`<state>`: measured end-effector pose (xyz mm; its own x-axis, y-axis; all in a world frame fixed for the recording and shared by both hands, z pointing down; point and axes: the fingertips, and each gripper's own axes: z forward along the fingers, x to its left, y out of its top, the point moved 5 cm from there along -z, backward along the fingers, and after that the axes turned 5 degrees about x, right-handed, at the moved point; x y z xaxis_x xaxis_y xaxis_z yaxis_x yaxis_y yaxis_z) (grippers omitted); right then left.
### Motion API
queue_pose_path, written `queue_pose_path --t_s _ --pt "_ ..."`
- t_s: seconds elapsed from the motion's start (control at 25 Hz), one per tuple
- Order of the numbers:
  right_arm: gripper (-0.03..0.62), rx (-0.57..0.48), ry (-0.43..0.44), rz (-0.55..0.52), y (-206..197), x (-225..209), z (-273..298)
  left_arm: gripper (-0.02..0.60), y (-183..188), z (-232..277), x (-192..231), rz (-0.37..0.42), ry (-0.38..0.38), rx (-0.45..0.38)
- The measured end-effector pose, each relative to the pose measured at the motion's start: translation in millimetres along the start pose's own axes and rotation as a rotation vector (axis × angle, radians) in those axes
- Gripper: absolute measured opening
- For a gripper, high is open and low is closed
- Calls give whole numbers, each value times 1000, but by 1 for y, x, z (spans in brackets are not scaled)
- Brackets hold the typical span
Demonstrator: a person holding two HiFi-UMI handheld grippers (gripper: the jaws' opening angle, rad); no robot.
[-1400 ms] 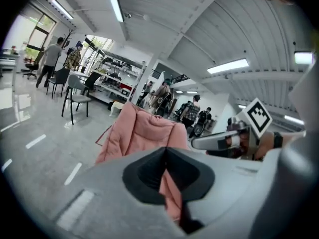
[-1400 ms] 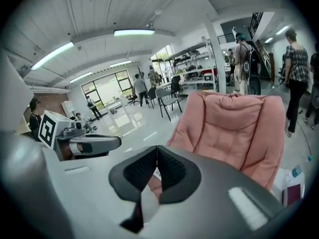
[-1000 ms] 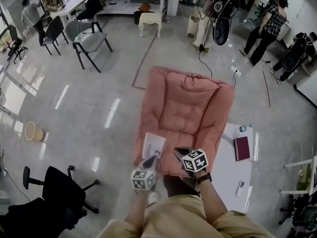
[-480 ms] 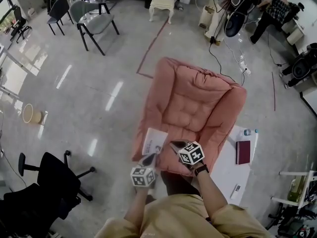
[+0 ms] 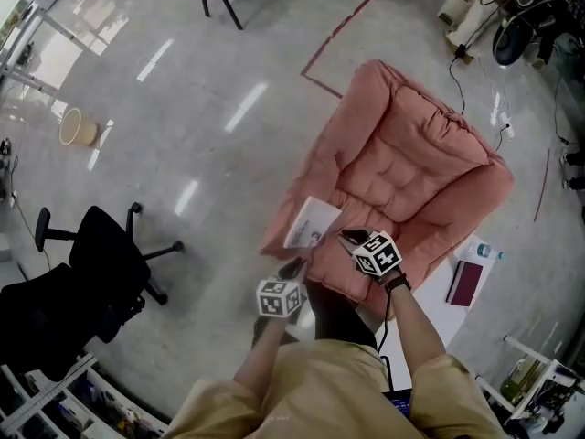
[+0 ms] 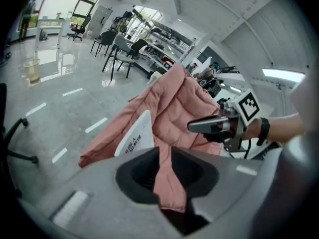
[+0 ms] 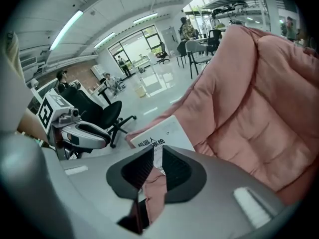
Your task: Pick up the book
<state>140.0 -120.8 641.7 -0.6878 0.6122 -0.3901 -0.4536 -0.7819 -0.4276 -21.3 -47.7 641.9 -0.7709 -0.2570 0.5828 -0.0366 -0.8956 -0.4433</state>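
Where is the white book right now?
In the head view, the book lies on the left front edge of the pink chair, right of the black office chair.

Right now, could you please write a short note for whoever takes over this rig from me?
Left gripper: jaws have just been opening, a narrow gap, nothing between them; just below the book.
Right gripper: jaws have just been opening, slightly apart, empty; beside the book's right edge.
White book: lies on the front corner of the pink lounge chair, untouched.
Done: both grippers are near the book; no grasp yet.
Left: close on the book and lift it.
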Motion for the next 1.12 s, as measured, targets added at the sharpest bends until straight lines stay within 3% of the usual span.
queue_pose_path --t_s 0.2,0.36,0.64,0.8,0.96,1.12 --pt "81 95 50 -99 2 -20 35 143 -14 23 23 -70 26 25" --pt "112 192 71 -180 -8 -37 59 156 -31 40 35 -152 39 27" --pt "229 330 69 -299 -28 -85 109 213 -70 81 66 -279 109 34" --pt "344 403 51 -422 -30 -107 143 235 -91 105 86 -298 143 44" --pt "341 380 108 -461 -20 -116 165 247 -98 127 100 -304 174 6" --pt "338 406 107 -530 -21 -121 196 272 -102 147 119 -332 191 -33"
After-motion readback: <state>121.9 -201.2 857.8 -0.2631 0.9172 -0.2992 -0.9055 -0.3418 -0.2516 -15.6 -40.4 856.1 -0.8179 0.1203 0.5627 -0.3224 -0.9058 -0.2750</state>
